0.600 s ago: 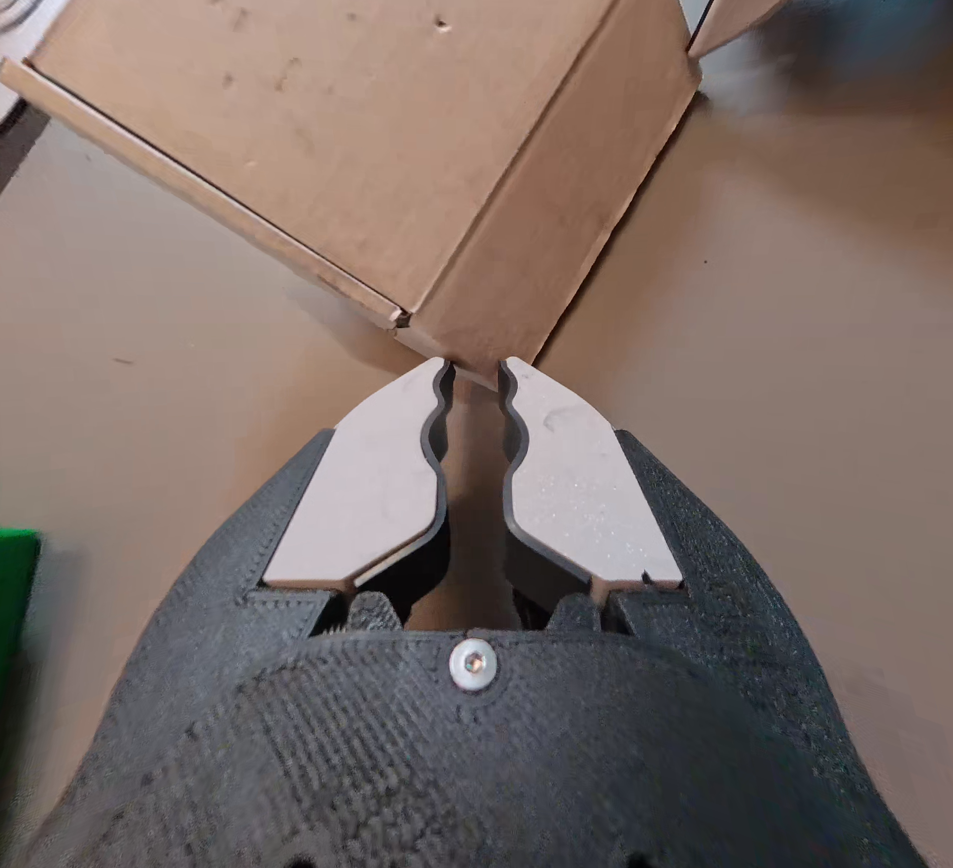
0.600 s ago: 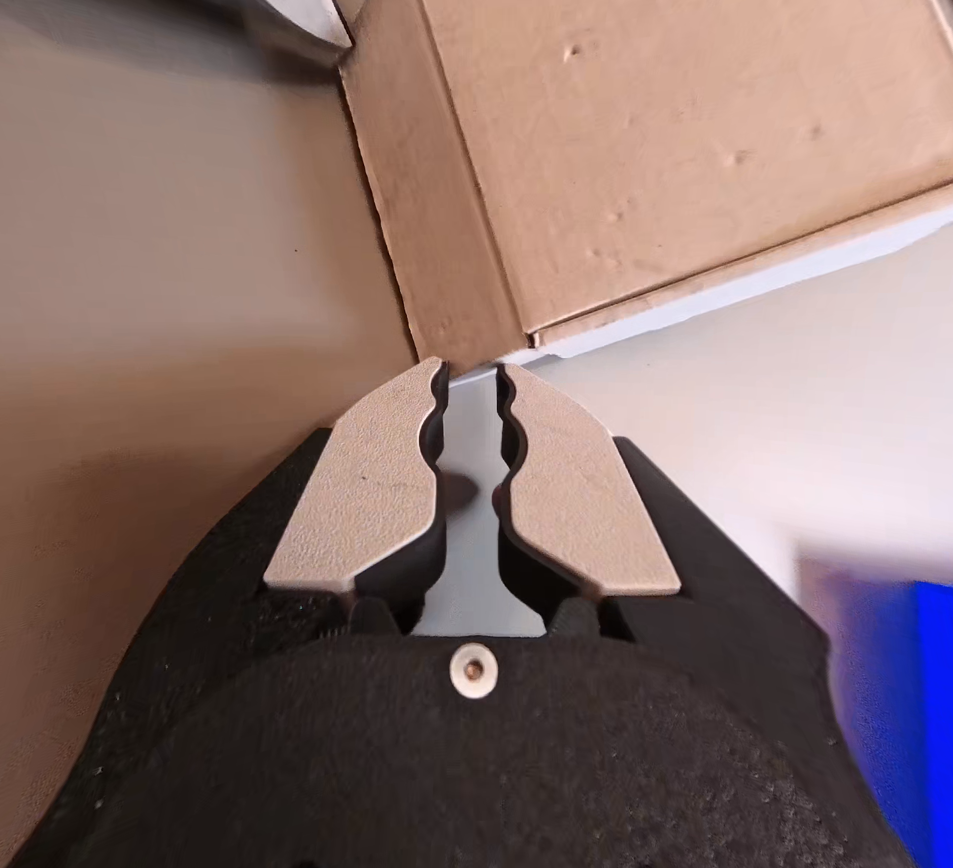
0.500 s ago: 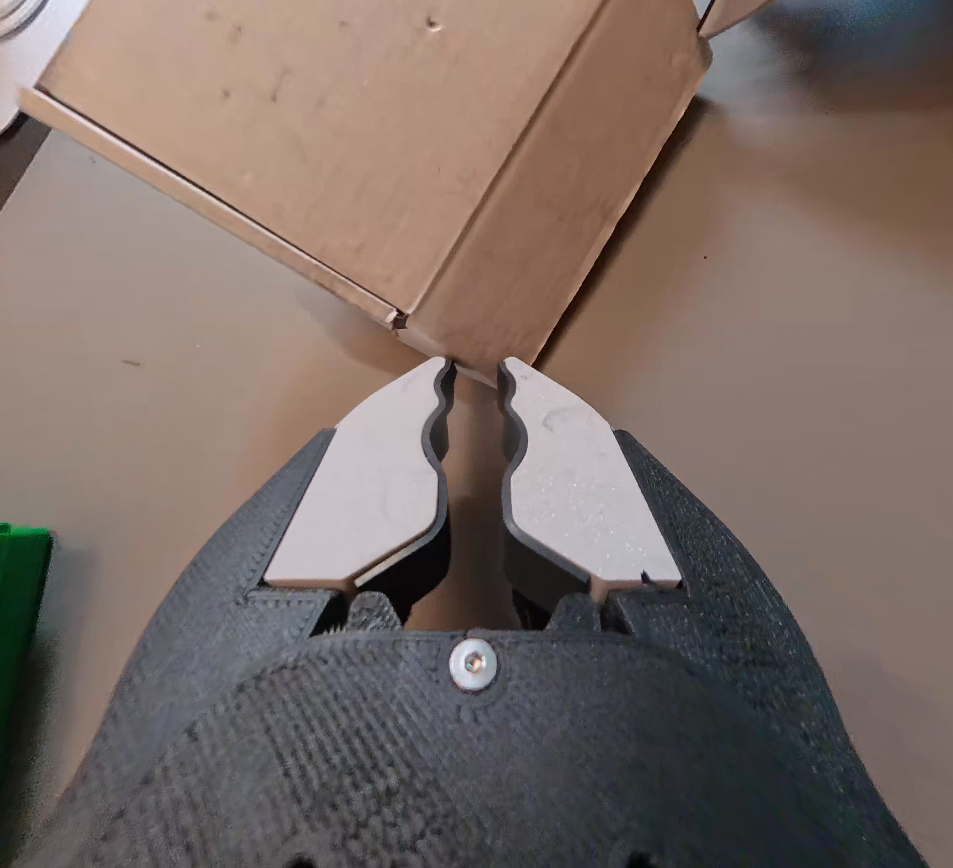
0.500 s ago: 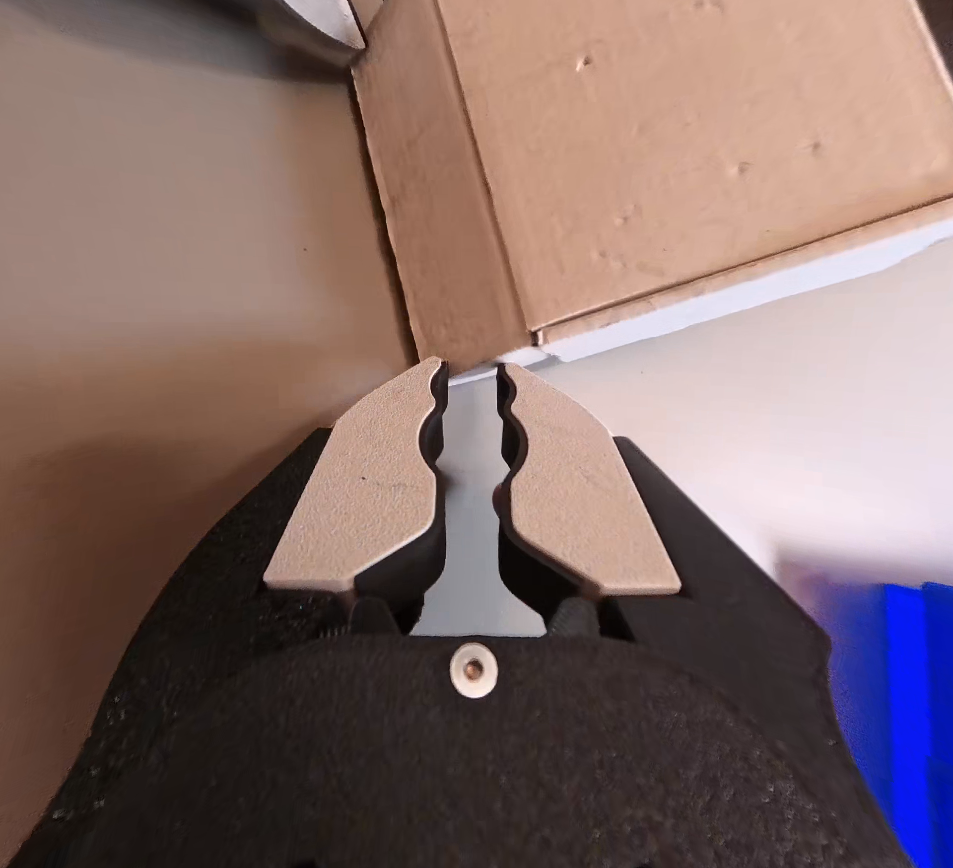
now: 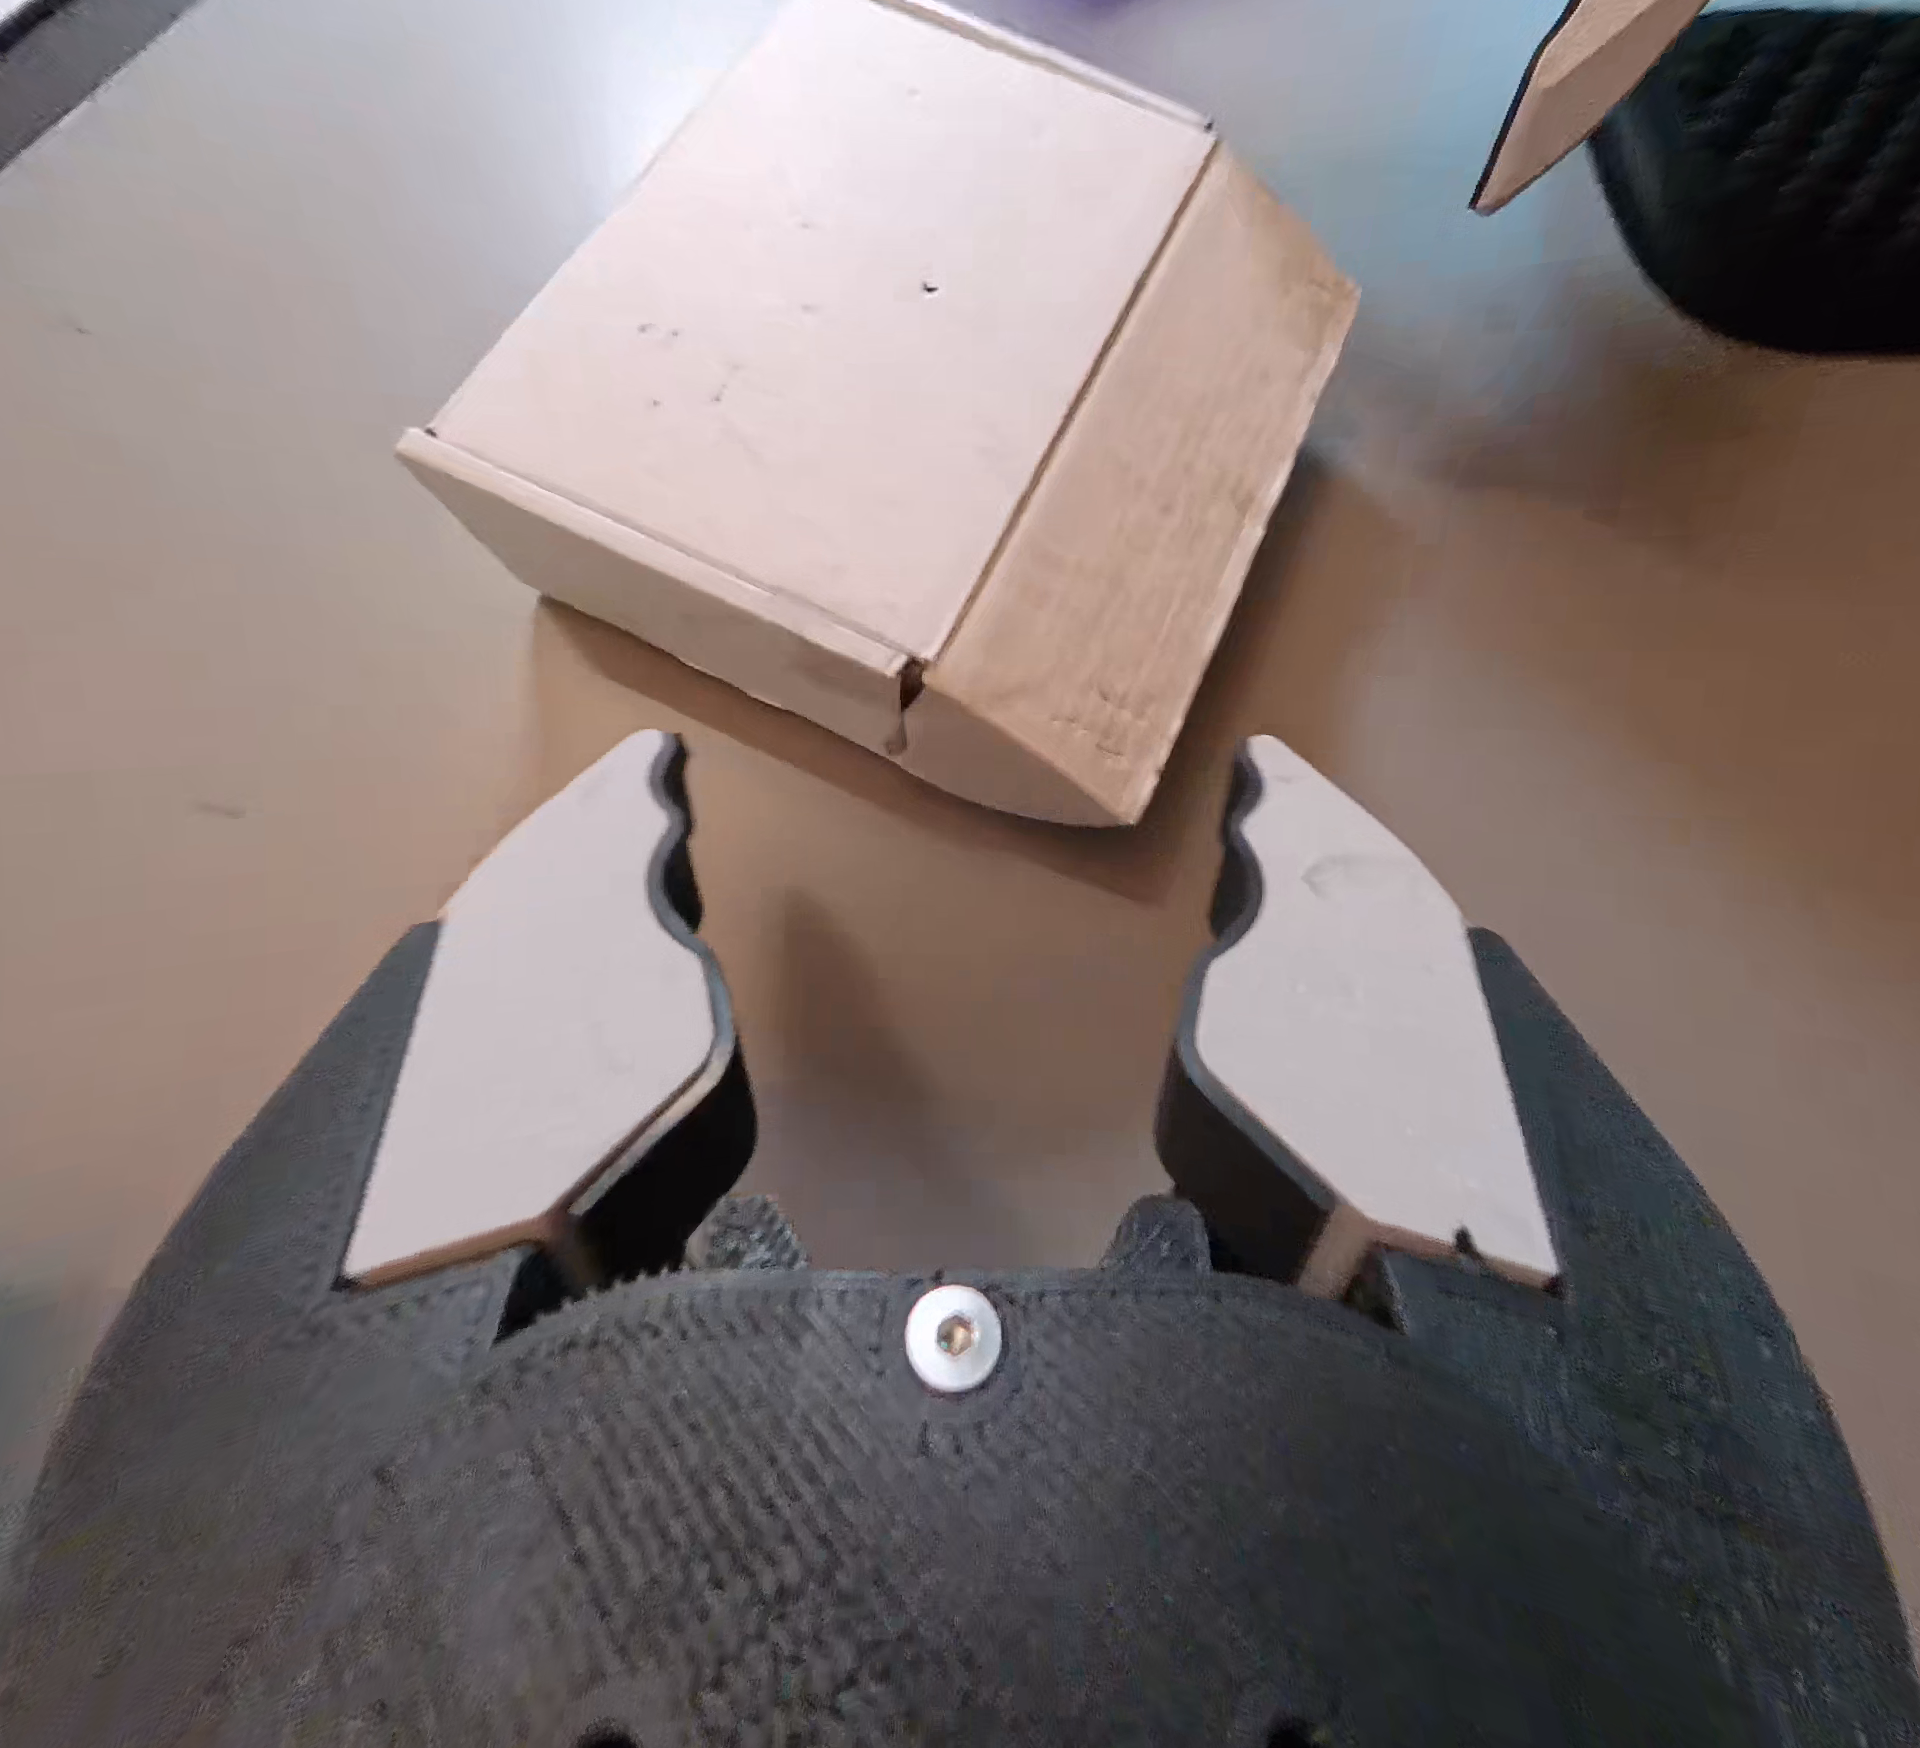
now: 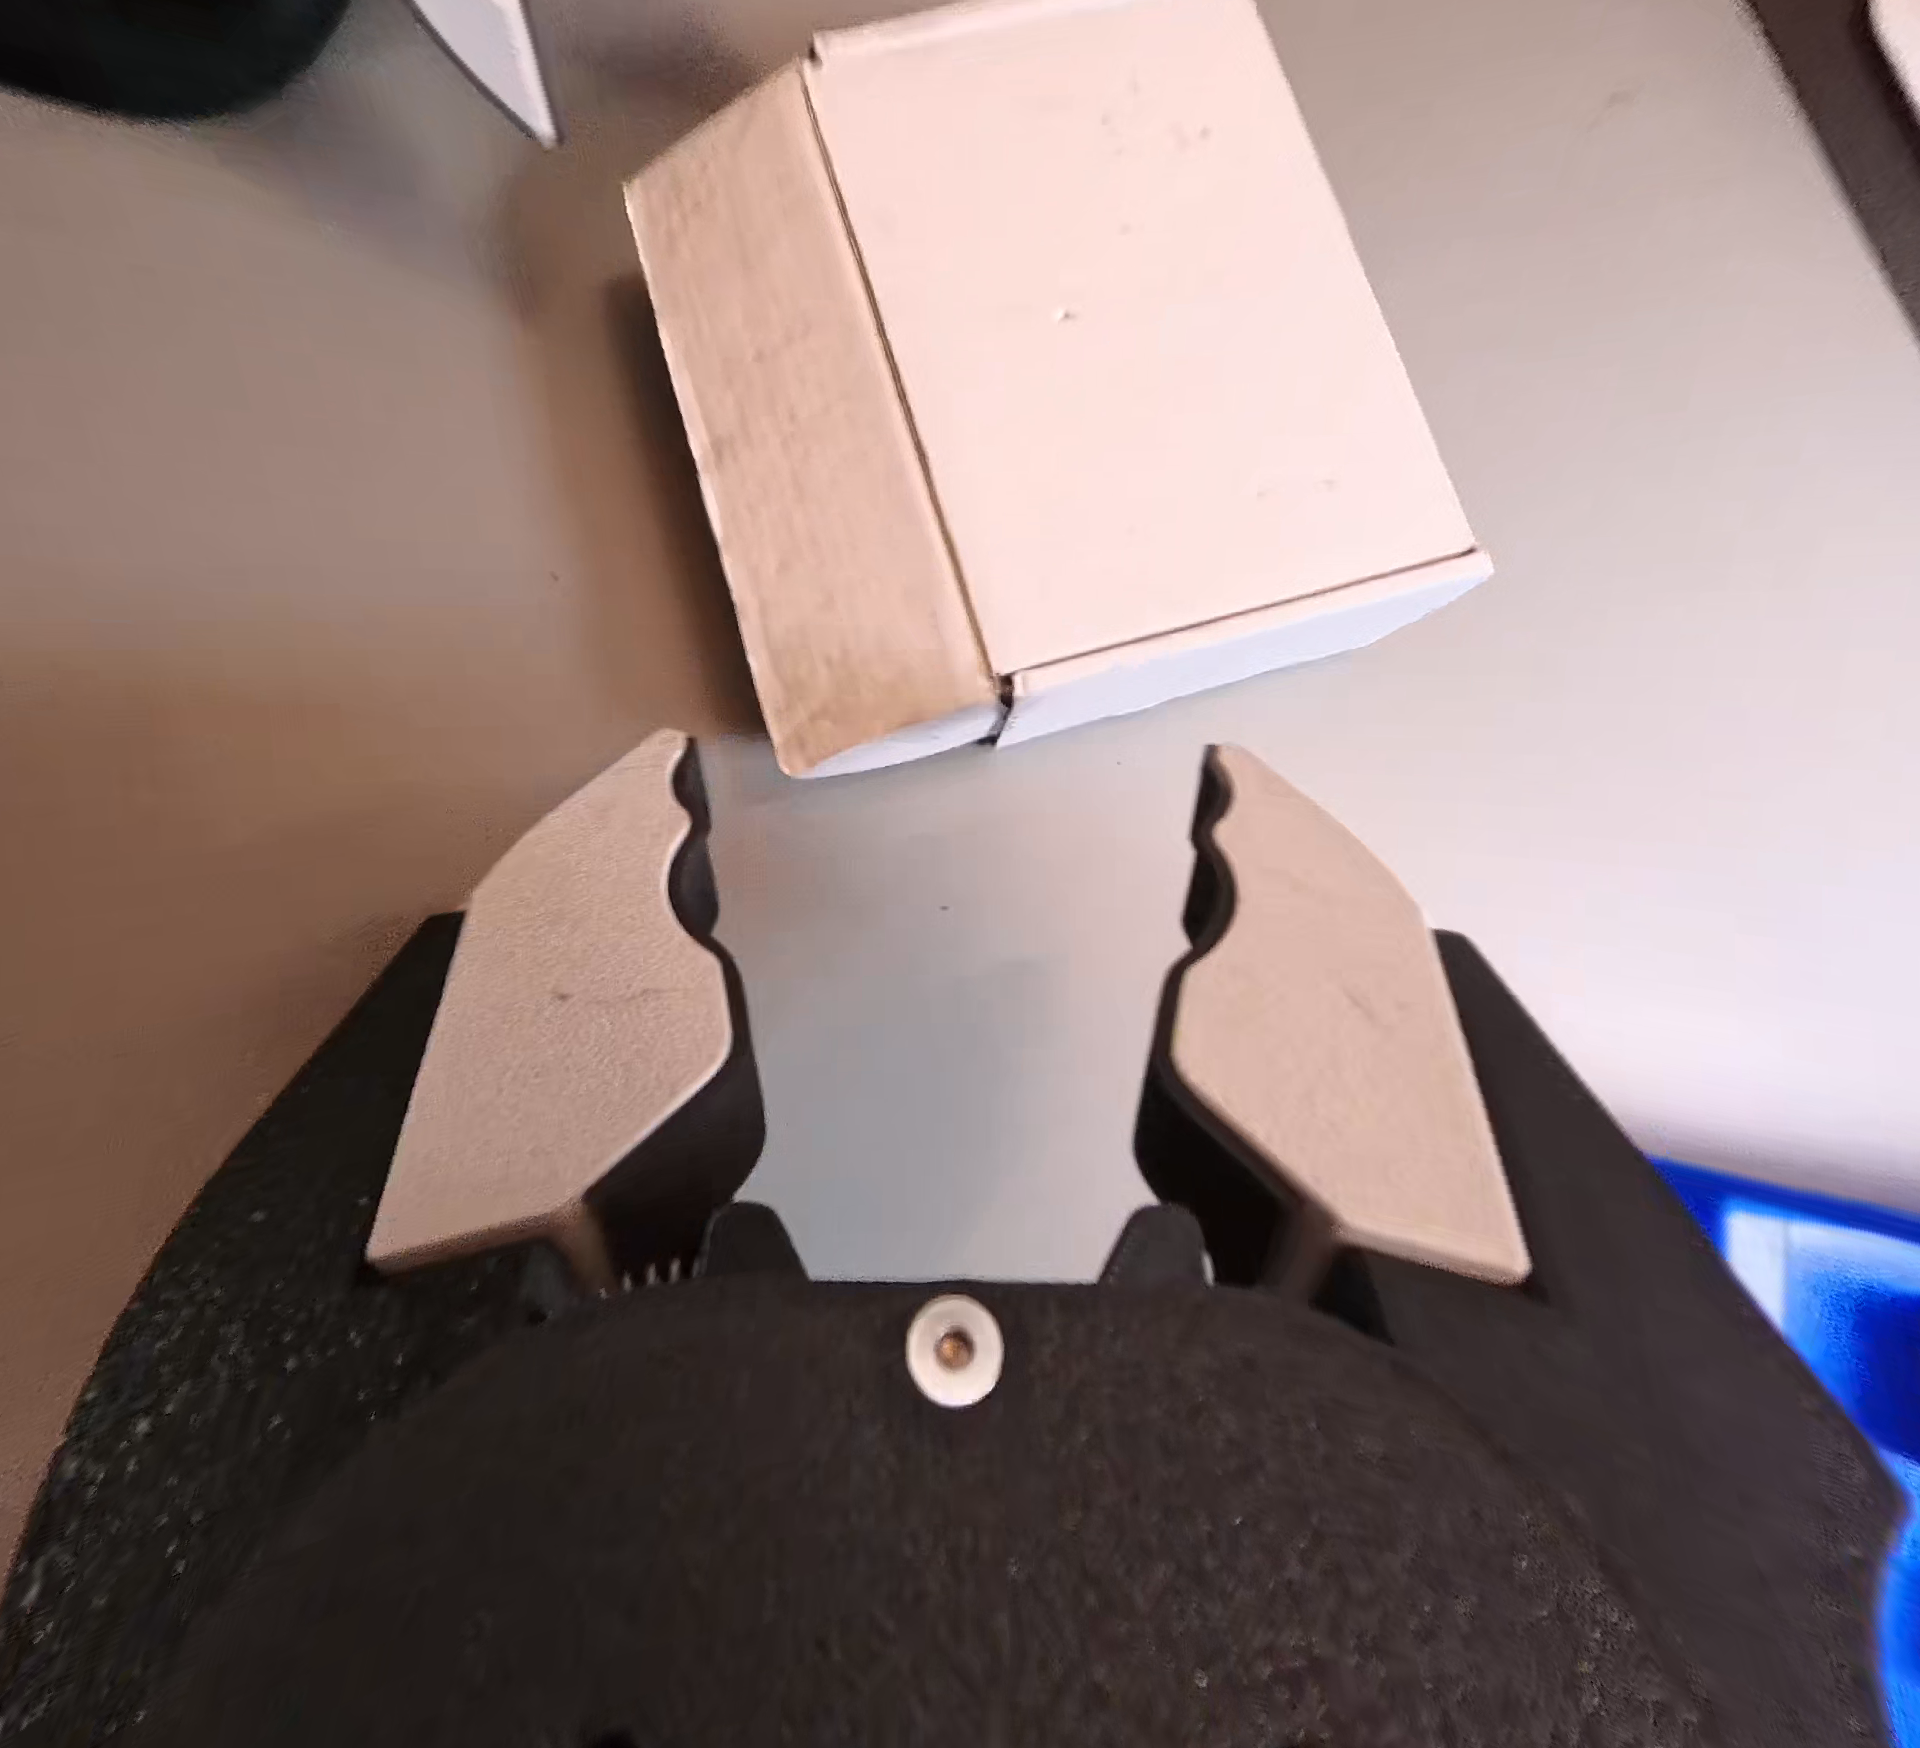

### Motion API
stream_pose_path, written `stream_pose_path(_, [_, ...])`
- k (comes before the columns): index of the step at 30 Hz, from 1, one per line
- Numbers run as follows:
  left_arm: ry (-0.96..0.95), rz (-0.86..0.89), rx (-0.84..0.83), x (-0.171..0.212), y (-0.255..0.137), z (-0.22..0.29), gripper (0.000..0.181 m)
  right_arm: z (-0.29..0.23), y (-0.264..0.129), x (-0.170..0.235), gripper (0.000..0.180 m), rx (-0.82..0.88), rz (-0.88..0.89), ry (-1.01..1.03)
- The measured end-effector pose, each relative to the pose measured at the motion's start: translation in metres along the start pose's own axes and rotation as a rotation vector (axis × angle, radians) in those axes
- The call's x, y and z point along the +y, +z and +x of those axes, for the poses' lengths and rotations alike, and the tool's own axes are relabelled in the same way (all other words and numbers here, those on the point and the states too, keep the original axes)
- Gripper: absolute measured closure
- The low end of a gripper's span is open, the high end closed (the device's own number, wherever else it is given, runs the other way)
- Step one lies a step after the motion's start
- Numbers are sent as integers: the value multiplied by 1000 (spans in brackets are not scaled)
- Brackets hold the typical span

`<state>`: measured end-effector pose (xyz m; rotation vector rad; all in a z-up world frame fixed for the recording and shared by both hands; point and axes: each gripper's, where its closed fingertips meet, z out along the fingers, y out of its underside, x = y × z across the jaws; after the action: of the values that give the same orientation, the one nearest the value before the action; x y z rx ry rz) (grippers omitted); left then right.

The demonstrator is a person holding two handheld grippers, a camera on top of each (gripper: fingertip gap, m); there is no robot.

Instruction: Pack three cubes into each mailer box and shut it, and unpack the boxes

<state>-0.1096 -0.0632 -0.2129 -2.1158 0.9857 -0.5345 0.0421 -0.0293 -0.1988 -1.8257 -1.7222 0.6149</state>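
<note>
Smooth beige tabletop [image 5: 260, 659], glossy with pale light reflections toward one side.

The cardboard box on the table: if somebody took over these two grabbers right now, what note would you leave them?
Left gripper: open, empty, just short of the box's near corner.
Right gripper: open, empty, just short of the corner on its side.
Mailer box: lid shut, flat on the tan table, nothing touching it.
Blue bin: at the table's edge by the right gripper; contents not visible.
Done: this box is shut; whether it holds cubes cannot be seen.
Left: probably move on to another box, or reopen this one to unpack.
</note>
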Motion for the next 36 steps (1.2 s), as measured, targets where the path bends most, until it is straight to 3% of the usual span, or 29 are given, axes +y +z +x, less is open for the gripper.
stream_pose_path(1, [31,-28,-3,2,7,-4,76,4,7,5,83,-11,-52,-23])
stream_pose_path(3, [100,-106,-7,10,21,-10,68,14,23,18,75,-18,-143,-42])
stream_pose_path(5, [114,-126,14,13,31,-11,72,13,35,21,73,-78,-140,-27])
stream_pose_path(8, [167,-100,9,9,39,-13,88,9,42,9,91,-139,-49,-8])
stream_pose_path(19, [323,-80,-146,8,45,-30,101,24,50,10,102,-6,-12,-98])
stream_pose_path(24, [240,-72,-93,10,37,-24,106,18,46,11,110,-30,13,-69])
stream_pose_path(28, [101,-59,-71,13,20,-19,110,21,34,14,97,-5,-17,-60])
stream_pose_path(32, [-37,-18,-64,11,15,-15,121,37,11,-22,93,46,37,-103])
stream_pose_path(36, [-112,-40,-72,12,24,-20,129,58,29,-52,82,46,-72,-181])
